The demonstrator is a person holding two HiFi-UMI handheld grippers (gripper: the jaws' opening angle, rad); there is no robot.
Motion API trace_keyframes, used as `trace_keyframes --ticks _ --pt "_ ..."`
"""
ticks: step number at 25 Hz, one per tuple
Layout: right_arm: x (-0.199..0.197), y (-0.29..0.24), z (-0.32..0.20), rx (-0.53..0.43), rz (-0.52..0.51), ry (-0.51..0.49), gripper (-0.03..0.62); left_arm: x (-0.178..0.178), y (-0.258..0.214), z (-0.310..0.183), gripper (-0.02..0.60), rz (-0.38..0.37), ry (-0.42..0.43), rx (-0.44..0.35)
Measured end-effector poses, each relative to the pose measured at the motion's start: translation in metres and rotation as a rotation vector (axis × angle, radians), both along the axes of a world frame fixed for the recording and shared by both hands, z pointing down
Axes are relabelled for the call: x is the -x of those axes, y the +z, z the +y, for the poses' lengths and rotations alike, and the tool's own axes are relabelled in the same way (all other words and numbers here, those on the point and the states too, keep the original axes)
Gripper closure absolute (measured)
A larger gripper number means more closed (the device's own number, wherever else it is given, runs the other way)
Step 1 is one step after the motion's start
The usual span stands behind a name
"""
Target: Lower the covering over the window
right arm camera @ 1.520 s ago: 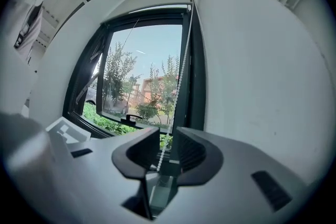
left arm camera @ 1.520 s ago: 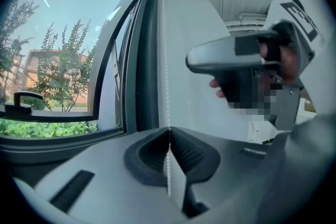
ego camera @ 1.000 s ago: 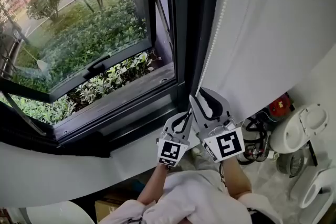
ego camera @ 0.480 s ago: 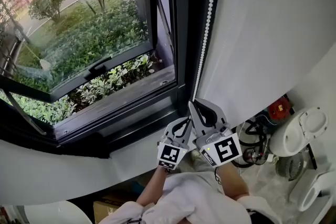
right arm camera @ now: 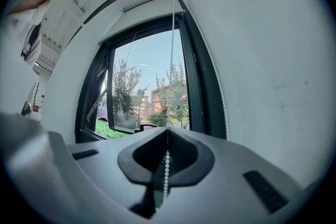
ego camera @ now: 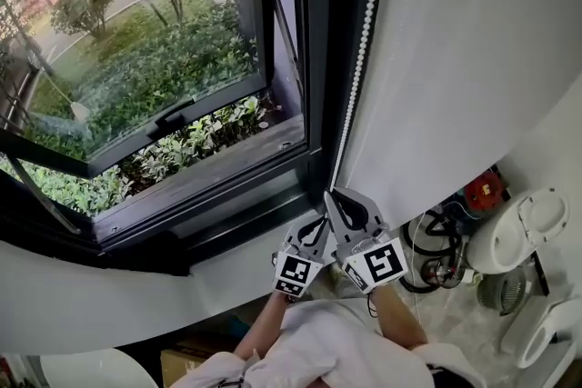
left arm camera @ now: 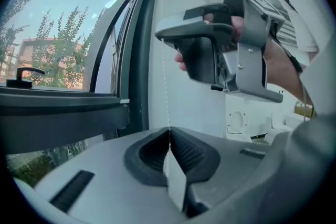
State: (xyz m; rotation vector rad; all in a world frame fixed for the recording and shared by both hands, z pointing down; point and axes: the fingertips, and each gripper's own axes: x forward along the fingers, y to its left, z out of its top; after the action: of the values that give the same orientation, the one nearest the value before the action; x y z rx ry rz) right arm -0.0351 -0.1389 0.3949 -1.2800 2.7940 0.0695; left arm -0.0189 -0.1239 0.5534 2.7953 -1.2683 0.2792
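1. Head view: the left gripper (ego camera: 320,223) and right gripper (ego camera: 329,195) sit side by side at six o'clock. The bead chain (ego camera: 364,23) rises toward twelve beside the window frame (ego camera: 314,59).
2. Left gripper view: the jaws are pinched tight on the bead chain (left arm camera: 167,92) at six o'clock.
3. Right gripper view: the jaws are closed on the bead chain (right arm camera: 166,176), which climbs toward twelve.
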Motion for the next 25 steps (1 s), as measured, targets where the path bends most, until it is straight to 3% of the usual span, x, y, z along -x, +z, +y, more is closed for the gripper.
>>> trace_keyframes --ticks 17,25 --pt "0.007 0.088 0.004 0.126 0.028 -0.038 0.599 0.007 0.083 0.015 0.561 -0.031 0.042 0.117" --pt "0.006 0.114 0.003 0.171 0.042 -0.045 0.599 0.026 0.056 0.022 0.551 0.044 0.013 0.104"
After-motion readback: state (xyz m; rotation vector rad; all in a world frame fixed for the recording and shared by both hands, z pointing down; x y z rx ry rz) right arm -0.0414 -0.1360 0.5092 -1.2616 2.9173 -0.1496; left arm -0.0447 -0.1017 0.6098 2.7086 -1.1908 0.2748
